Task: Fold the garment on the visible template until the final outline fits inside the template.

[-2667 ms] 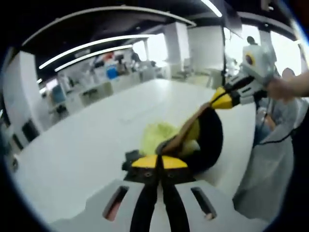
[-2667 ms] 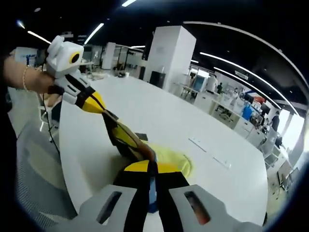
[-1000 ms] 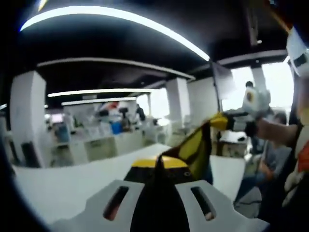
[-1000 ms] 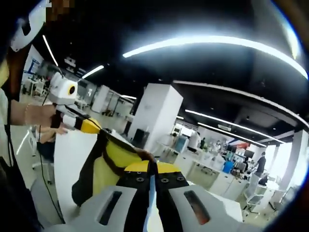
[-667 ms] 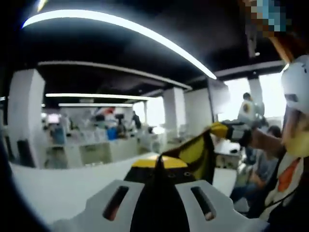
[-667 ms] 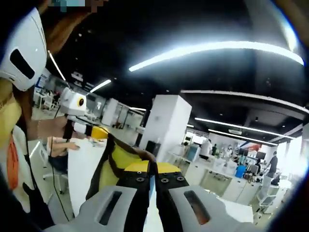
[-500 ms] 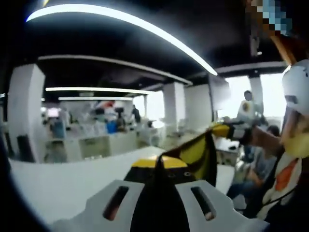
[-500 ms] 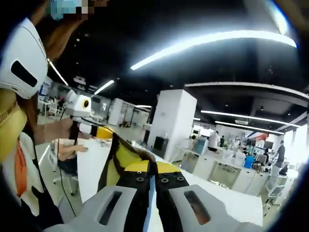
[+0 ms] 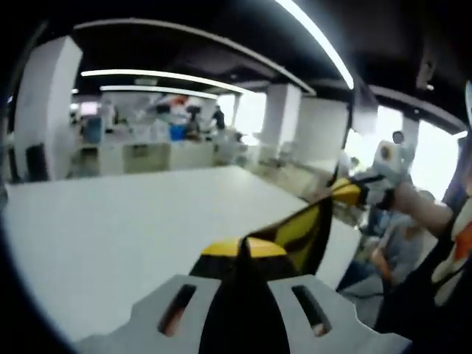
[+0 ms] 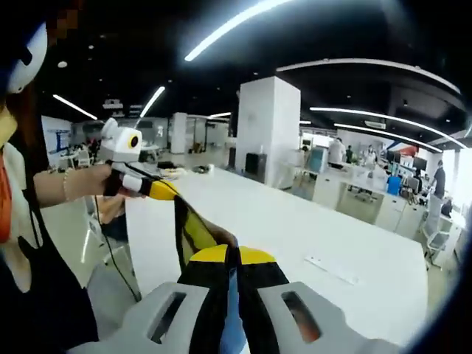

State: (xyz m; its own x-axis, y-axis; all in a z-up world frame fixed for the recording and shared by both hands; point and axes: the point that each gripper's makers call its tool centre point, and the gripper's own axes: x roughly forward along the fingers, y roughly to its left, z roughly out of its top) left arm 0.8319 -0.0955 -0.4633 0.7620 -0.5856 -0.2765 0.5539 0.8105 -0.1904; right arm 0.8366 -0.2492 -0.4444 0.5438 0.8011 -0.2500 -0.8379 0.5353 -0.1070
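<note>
Stretching between the two tools, a black-and-yellow garment point(image 9: 299, 236) hangs taut in the air above the surface point(image 9: 110, 236). Left hand-held gripper point(image 9: 243, 251): jaws pressed together on one edge of the cloth. Right hand-held gripper point(image 10: 232, 257): jaws likewise clamped on the garment point(image 10: 193, 230). Each tool appears in the other's view, held in a hand point(image 10: 88, 181) at the far end of the fabric. Surface is broad, white, glossy; a thin pale strip point(image 10: 333, 269) lies flat on it in the right gripper view. Room: open office, white pillar point(image 10: 265, 129), long ceiling light strips point(image 9: 158, 92), desks and people at the back, bright windows point(image 9: 435, 158).
</note>
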